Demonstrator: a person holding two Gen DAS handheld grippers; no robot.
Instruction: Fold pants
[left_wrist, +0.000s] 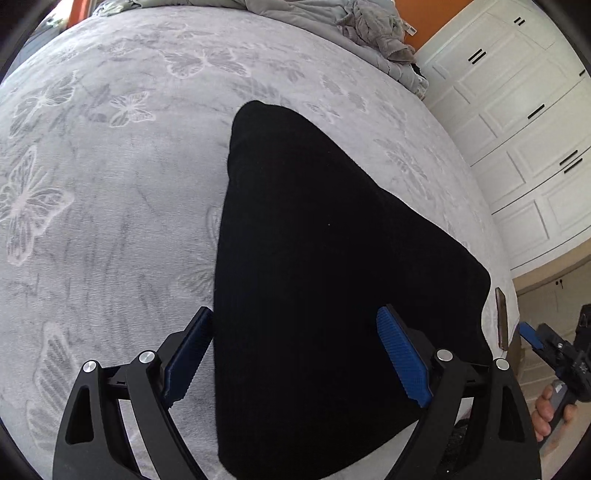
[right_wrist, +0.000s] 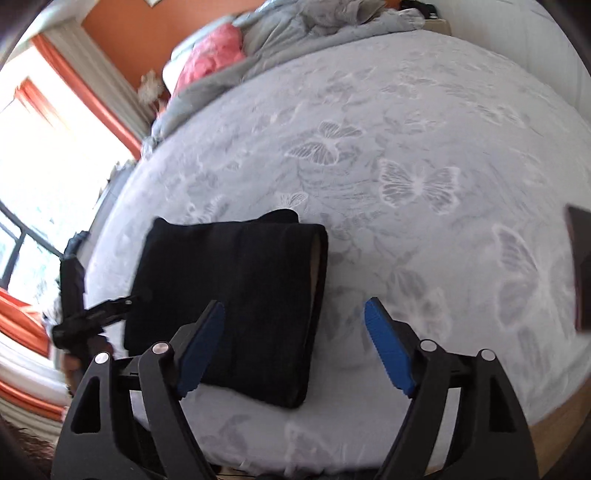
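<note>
Black pants (right_wrist: 229, 306) look folded on the bed (right_wrist: 406, 147); both claws, left claw (left_wrist: 295, 354) and right claw (right_wrist: 295, 347), are released. Snagging an edge could undo the stack.

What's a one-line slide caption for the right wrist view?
Open right gripper above folded black pants lying on a butterfly-print bed, left gripper at the pants' far side.

One folded pair of black pants (right_wrist: 229, 295), two hand-held grippers, left (left_wrist: 295, 354) and right (right_wrist: 295, 343).
</note>
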